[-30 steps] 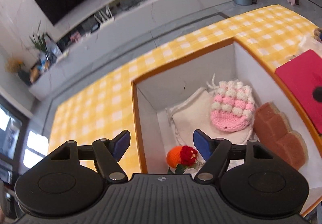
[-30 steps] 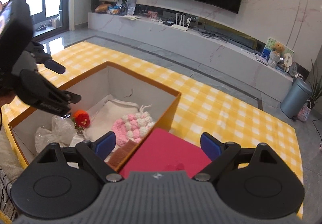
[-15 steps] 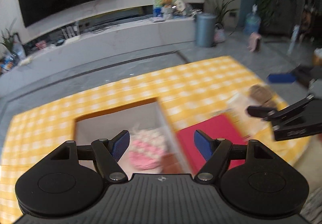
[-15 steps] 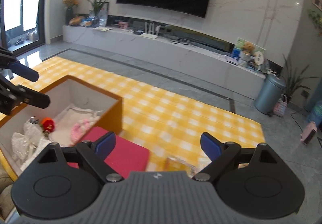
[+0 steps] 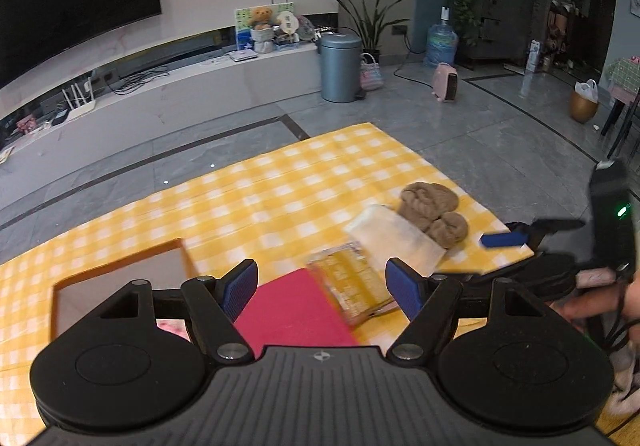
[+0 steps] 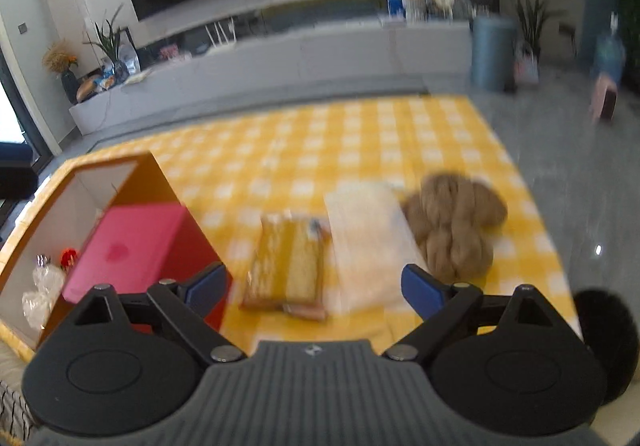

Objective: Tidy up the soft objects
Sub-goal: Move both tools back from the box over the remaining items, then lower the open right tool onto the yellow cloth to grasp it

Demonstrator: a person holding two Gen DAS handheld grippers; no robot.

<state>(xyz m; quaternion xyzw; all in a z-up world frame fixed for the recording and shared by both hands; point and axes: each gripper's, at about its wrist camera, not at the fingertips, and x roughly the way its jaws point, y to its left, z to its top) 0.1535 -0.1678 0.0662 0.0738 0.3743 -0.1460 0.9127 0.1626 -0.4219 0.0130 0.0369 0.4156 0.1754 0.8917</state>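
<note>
On the yellow checked cloth [image 6: 360, 133], an orange box [image 6: 160, 181] with a pink lid [image 6: 132, 242] is seen at left, then a clear packet [image 6: 288, 262], a white packet [image 6: 368, 242] and a tan knitted bundle [image 6: 456, 221]. The left gripper [image 5: 322, 288] and right gripper [image 6: 314, 288] are spread wide, empty, above them.

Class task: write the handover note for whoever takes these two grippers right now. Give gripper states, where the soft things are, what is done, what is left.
Left gripper: open, empty.
Right gripper: open, empty.
Box: at the table's left end, with a red lid leaning at its rim and a few items inside.
Still out on the checked cloth: clear yellow packet, white packet, brown yarn bundle.
Left: move those three into the box.
</note>
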